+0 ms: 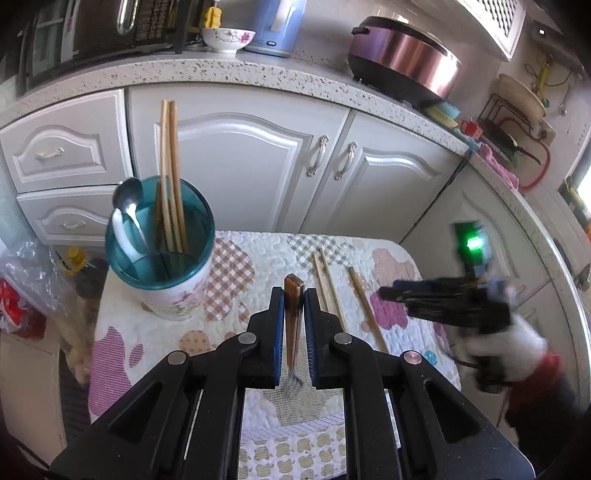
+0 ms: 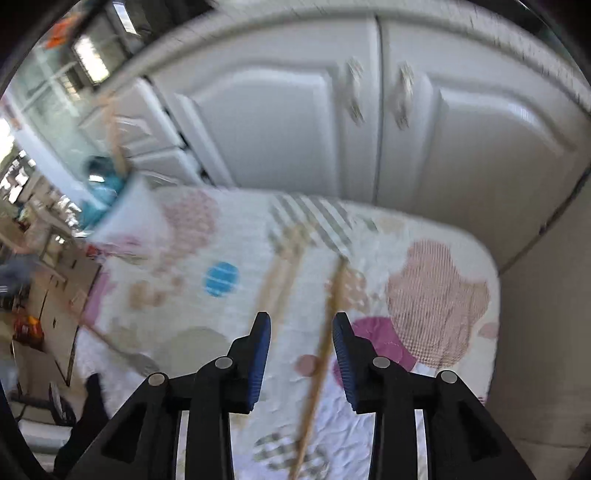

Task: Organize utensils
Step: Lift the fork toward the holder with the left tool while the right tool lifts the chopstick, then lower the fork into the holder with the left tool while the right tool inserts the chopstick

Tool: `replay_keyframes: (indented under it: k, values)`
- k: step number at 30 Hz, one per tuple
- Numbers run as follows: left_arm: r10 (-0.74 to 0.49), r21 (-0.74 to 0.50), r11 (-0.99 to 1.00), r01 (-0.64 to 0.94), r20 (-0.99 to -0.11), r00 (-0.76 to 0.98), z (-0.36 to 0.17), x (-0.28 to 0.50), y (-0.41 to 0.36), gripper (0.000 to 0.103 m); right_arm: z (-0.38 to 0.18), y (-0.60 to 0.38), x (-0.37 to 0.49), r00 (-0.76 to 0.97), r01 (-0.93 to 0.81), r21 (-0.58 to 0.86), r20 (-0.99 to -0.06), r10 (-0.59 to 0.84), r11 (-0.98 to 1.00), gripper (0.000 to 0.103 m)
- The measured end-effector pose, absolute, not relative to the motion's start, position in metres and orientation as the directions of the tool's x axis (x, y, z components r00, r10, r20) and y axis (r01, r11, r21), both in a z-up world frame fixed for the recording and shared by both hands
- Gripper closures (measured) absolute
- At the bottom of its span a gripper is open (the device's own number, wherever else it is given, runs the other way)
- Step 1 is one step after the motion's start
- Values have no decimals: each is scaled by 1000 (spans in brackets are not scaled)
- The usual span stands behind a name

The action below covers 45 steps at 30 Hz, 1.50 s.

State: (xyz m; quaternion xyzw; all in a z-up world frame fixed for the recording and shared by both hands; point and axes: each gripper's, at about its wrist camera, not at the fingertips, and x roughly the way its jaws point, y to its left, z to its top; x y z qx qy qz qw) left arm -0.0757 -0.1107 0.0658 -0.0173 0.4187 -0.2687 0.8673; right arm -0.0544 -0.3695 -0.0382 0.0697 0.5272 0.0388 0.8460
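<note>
My left gripper point(image 1: 294, 295) is shut on a fork point(image 1: 293, 314) with a brown handle, tines pointing back toward the camera, held above the quilted table. A teal-rimmed utensil holder point(image 1: 162, 254) stands at the left with chopsticks point(image 1: 170, 177) and a spoon point(image 1: 127, 199) in it. Loose chopsticks point(image 1: 328, 288) lie on the cloth to the right of the fork. My right gripper point(image 1: 391, 291) hovers blurred at the right. In the right wrist view the right gripper point(image 2: 301, 325) is open above a single chopstick point(image 2: 321, 354); the holder point(image 2: 118, 206) is far left.
The table wears a patterned quilted cloth point(image 1: 391, 266), with white cabinets point(image 1: 236, 162) behind. A rice cooker point(image 1: 402, 62), bowl point(image 1: 228, 38) and kettle point(image 1: 277, 26) stand on the counter. A plastic bag point(image 1: 33, 280) sits left of the table.
</note>
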Motion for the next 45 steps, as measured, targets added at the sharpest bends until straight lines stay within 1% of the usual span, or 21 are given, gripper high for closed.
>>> replay_keyframes:
  k: [3,5,7,8,9,12,15,18,22,26,30,36,41,45]
  values:
    - [-475,-256,861,440,-714,514,71,-73,-105,94,-67,-378,-35,403,41,153,-907,124,987,71]
    - [-473,-260,864,431,-712,519,75,-70,-102,94,-81,-381,-19,391,49,146,-913,115,988,76]
    - [-472,-265,867,423,-710,523,78,-67,-98,94,-92,-383,-6,374,55,138,-921,108,989,88]
    - [-471,-266,868,419,-709,526,80,-66,-97,94,-99,-383,0,359,50,134,-927,108,990,92]
    - [-470,-266,869,416,-707,529,82,-65,-96,94,-106,-383,4,336,49,126,-936,102,991,94]
    - [-471,-270,870,412,-699,538,88,-64,-92,94,-101,-385,1,341,36,150,-931,129,988,95]
    - [-486,-287,864,414,-691,535,94,-62,-89,94,-79,-393,-13,377,32,211,-908,183,977,95]
    - [-497,-293,858,421,-676,544,104,-63,-85,94,-39,-401,-33,454,9,288,-855,253,958,96]
    - [-496,-286,862,418,-647,579,129,-61,-70,94,12,-400,-50,537,-38,322,-792,291,946,96]
    - [-487,-278,870,407,-618,617,155,-59,-52,94,62,-384,-56,602,-116,328,-727,329,937,96]
    - [-457,-254,887,385,-591,665,176,-54,-36,94,99,-365,-50,639,-193,328,-673,371,925,96]
    - [-406,-220,913,343,-571,714,188,-44,-21,94,154,-325,-31,682,-299,313,-591,431,901,96]
    - [-357,-201,934,295,-554,752,188,-28,-10,94,185,-281,-6,685,-370,277,-564,462,887,96]
    - [-311,-169,950,262,-549,776,185,-12,-5,94,194,-253,16,674,-406,257,-564,477,877,96]
